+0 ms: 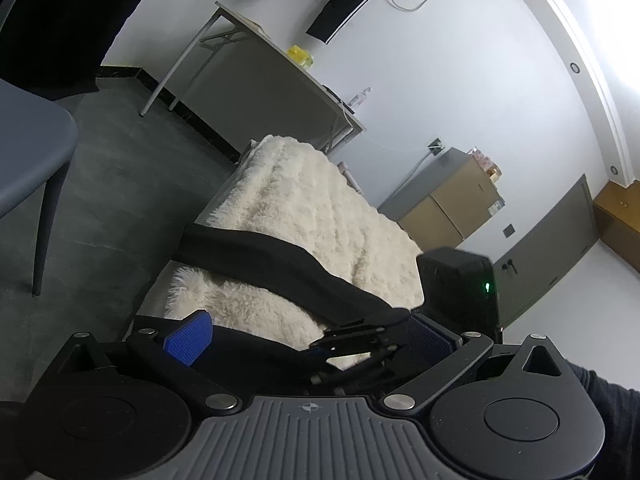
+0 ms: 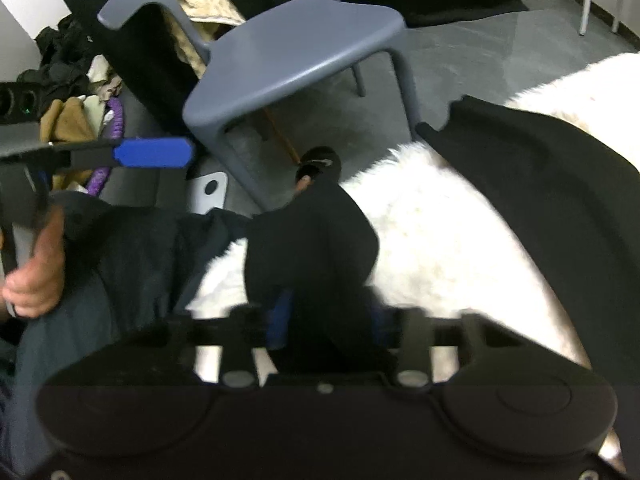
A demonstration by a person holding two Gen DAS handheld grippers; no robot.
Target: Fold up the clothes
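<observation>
Nearest you, at the bottom centre of the right wrist view, your right gripper (image 2: 328, 320) is pinched closed on a bunched corner of the black garment (image 2: 540, 184), which rises as a dark peak just above the jaws. From there the garment runs as one long band toward the upper right of that view, draped over the white fluffy cover (image 2: 432, 232). At the left edge your left gripper (image 2: 152, 153) shows one blue finger, and in its own view, lower centre, its two blue pads (image 1: 188, 338) stand wide apart with dark cloth lying between them, so it is open and grips nothing.

By my reading, you are early on: one corner is taken, no neat fold is visible, and the cloth is not yet flat.

Count: one black garment on the cover, two grippers, one grey chair (image 2: 296, 40) further back, and a pile of other clothes (image 2: 68, 92) at far left, too jumbled to count
</observation>
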